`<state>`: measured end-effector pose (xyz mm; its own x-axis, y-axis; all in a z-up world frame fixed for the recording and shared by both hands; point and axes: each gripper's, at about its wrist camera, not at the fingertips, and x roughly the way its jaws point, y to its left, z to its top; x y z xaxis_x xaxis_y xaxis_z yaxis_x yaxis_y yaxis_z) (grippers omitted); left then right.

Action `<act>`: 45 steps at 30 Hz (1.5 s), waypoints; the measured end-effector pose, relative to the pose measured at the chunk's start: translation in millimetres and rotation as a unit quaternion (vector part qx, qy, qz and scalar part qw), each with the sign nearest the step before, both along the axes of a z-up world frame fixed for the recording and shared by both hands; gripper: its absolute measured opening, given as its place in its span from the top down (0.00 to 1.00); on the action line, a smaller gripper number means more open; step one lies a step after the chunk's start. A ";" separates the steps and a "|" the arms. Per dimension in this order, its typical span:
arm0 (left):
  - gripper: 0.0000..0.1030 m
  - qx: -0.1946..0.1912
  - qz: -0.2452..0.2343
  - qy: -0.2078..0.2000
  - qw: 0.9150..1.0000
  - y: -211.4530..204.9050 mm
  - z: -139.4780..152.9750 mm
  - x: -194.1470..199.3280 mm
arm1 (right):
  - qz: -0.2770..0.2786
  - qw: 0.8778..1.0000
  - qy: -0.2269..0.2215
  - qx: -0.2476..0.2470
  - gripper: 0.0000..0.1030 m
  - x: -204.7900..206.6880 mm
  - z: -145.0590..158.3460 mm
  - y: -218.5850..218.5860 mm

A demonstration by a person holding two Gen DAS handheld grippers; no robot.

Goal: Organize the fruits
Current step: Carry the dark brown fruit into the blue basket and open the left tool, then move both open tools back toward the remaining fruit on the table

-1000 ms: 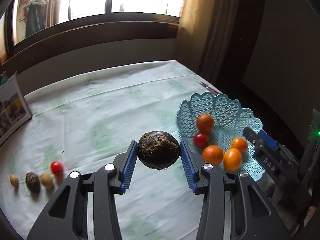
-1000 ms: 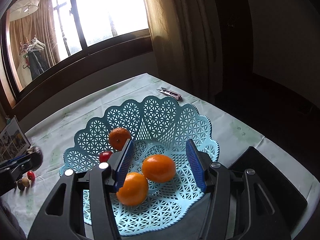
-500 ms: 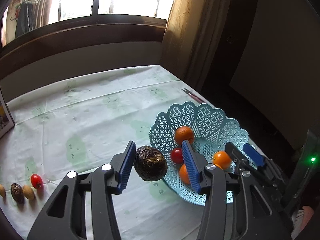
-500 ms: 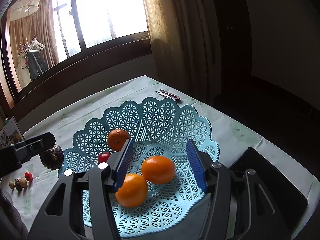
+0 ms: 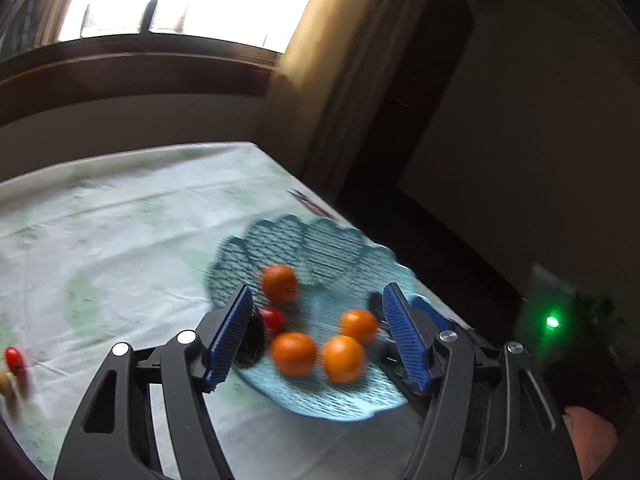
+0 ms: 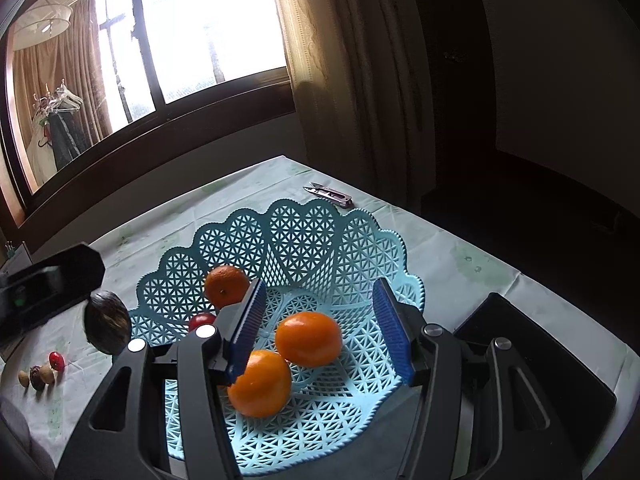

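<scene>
The left gripper is opening, a rough dark avocado beside its pad; the right gripper hangs wide over smooth oranges in the lattice plastic basket.

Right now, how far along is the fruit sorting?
Done: the basket holds four oranges and a red fruit. In hand: the left gripper is opening, and the dark fruit sits at the basket's near edge, against one of the fingers, apparently being released. The right gripper hovers open over the basket. Left: the small fruits in a row on the cloth.
</scene>
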<state>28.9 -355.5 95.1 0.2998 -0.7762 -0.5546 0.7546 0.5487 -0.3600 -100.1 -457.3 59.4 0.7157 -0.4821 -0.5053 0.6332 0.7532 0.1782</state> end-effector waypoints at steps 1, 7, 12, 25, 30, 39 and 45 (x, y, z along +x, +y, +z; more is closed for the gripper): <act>0.34 0.000 -0.008 0.010 1.000 -1.5 -2.0 -0.8 | 0.000 1.000 0.000 0.001 0.44 -0.7 -0.8 -1.3; 0.34 0.009 0.019 0.024 1.000 10.3 -5.7 6.3 | -0.003 1.000 -0.005 0.010 0.44 -3.5 -2.1 -7.3; 0.30 0.054 0.074 -0.016 0.996 27.8 -7.6 14.9 | 0.002 1.000 0.001 0.002 0.44 -1.5 0.3 -3.0; 0.11 0.094 0.191 -0.037 0.976 111.8 -13.7 33.4 | 0.067 0.998 -0.006 -0.020 0.34 17.0 21.6 44.8; 0.10 0.122 0.231 -0.042 0.964 148.2 -14.7 41.2 | 0.121 0.992 0.004 -0.025 0.34 37.0 24.2 82.4; 0.10 0.151 0.311 -0.016 0.938 230.8 -29.5 60.0 | 0.198 0.979 0.052 -0.005 0.29 75.5 8.9 137.3; 0.10 0.172 0.355 0.007 0.919 282.7 -46.3 74.6 | 0.203 0.977 0.057 -0.026 0.20 81.9 9.0 159.9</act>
